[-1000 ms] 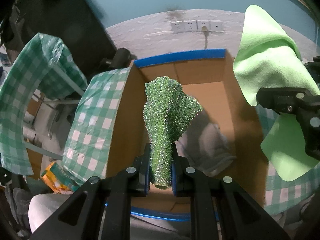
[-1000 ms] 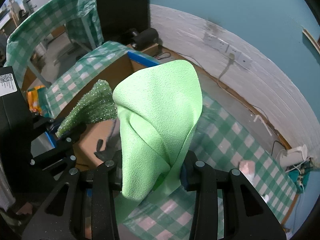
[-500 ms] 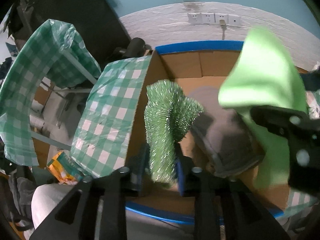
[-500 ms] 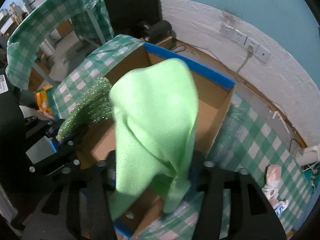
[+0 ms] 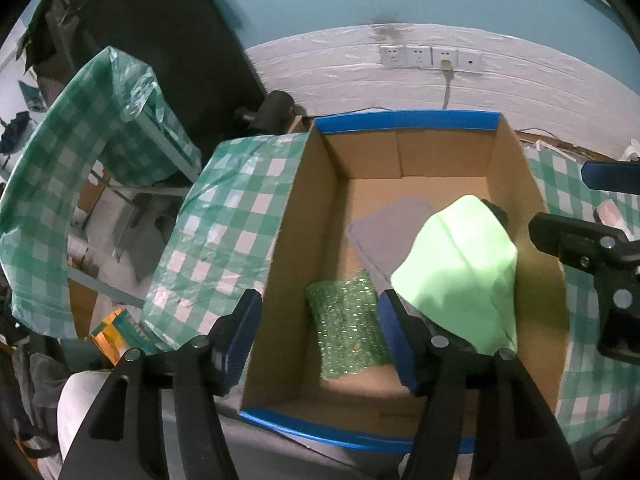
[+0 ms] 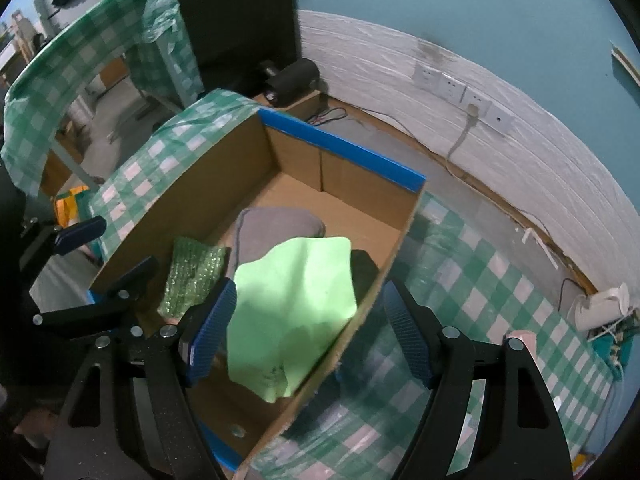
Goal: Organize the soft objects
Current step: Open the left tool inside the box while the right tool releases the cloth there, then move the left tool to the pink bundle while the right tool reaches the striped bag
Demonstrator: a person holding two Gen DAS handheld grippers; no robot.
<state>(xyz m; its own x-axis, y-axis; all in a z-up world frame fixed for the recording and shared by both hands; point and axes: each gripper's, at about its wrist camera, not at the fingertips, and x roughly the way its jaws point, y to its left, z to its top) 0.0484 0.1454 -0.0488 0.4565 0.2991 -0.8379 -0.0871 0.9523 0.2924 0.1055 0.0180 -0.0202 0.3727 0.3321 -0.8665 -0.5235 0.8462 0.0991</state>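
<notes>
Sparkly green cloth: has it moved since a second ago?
Yes. The sparkly green cloth has left the left gripper, whose jaws now stand open, and dropped onto the cardboard box floor beside the grey cloth.

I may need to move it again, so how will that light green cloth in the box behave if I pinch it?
The light green cloth lies crumpled in the cardboard box, so it is probably floppy and will drape. It looks thin, likely light. Its matte, fuzzy surface should grip, not slip.

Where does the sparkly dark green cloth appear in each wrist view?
Left wrist: sparkly green cloth lies low in the middle, on the cardboard box floor.
Right wrist: the cloth lies left of centre.
Shared landmark: the light green cloth beside it.
</notes>
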